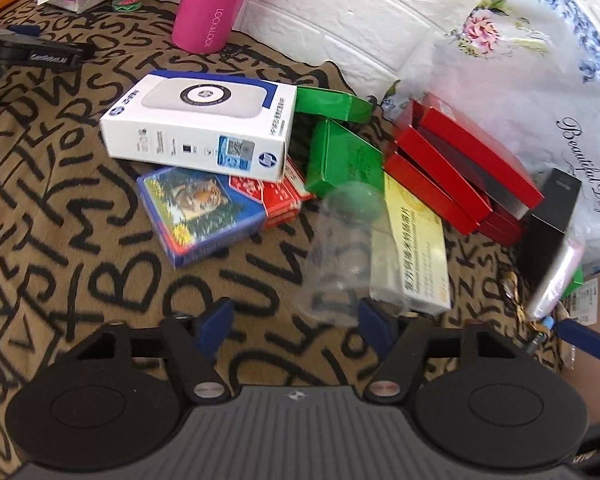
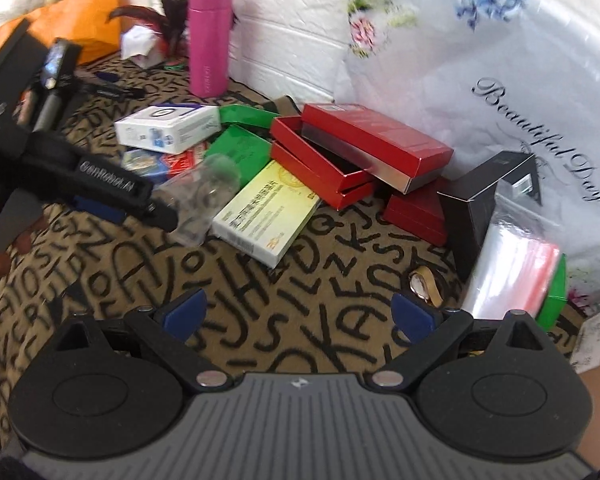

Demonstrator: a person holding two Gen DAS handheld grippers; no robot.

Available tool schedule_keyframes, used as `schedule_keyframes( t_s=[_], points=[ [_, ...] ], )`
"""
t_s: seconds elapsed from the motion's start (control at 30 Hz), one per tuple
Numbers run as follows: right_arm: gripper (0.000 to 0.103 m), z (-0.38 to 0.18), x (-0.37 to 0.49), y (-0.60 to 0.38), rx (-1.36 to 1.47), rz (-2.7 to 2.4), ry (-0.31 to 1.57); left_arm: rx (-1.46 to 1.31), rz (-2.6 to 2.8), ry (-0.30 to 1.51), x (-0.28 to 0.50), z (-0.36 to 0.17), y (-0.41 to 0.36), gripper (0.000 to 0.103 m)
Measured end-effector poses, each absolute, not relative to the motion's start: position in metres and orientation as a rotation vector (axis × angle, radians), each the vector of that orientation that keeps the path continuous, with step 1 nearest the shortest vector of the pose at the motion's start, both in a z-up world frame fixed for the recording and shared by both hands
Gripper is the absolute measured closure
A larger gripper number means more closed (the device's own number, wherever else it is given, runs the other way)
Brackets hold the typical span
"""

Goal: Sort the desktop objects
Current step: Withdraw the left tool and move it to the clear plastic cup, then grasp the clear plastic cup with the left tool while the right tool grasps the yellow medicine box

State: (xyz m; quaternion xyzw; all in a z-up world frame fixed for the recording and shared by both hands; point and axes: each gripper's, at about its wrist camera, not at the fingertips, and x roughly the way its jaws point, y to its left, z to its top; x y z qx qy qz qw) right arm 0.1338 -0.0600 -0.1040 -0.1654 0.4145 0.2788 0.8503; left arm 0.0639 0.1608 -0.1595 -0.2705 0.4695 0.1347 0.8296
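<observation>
A heap of boxes lies on the letter-print cloth: a white HP box (image 1: 198, 126) on a blue tiger card pack (image 1: 198, 210), green boxes (image 1: 342, 158), a yellow medicine box (image 1: 412, 248) and red boxes (image 1: 460, 168). A clear plastic cup (image 1: 340, 252) lies on its side by the yellow box. My left gripper (image 1: 296, 322) is open, its right pad at the cup's base, and in the right wrist view (image 2: 160, 210) it reaches the cup (image 2: 204, 204). My right gripper (image 2: 298, 314) is open and empty over bare cloth, before the yellow box (image 2: 266, 212).
A pink bottle (image 1: 212, 4) stands by the white brick wall. A floral plastic bag (image 2: 500, 60) stands at the right, with a black box (image 2: 488, 208), a zip-bag pack (image 2: 512, 276) and a tape roll (image 2: 424, 284) near it. Tissues and an orange bag lie at the far left.
</observation>
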Motion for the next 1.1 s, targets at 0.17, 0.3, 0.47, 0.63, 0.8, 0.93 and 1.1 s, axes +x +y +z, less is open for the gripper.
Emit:
schedule_keyframes(
  t_s=[0.17, 0.3, 0.47, 0.63, 0.8, 0.93, 1.1],
  points=[
    [0.008, -0.119, 0.158, -0.039, -0.315, 0.576, 0.905, -0.584, 0.262, 0.996, 0.075, -0.167, 0.168, 0.061],
    [0.009, -0.128, 0.170, -0.024, -0.296, 0.564, 0.909, -0.615, 0.239, 0.987, 0.081, -0.168, 0.175, 0.088],
    [0.015, -0.132, 0.179, -0.008, -0.267, 0.569, 0.921, -0.644, 0.283, 0.931, 0.076, -0.161, 0.187, 0.088],
    [0.015, -0.144, 0.188, 0.012, -0.252, 0.569, 0.951, -0.658, 0.297, 0.915, 0.070, -0.161, 0.197, 0.087],
    [0.027, -0.160, 0.199, 0.025, -0.255, 0.533, 0.993, -0.661, 0.289, 0.913, 0.068, -0.163, 0.199, 0.087],
    [0.031, -0.163, 0.197, 0.018, -0.252, 0.538, 1.005, -0.669, 0.276, 0.923, 0.071, -0.166, 0.199, 0.087],
    [0.035, -0.162, 0.183, -0.003, -0.267, 0.560, 1.022, -0.667, 0.257, 0.945, 0.073, -0.166, 0.188, 0.088]
  ],
)
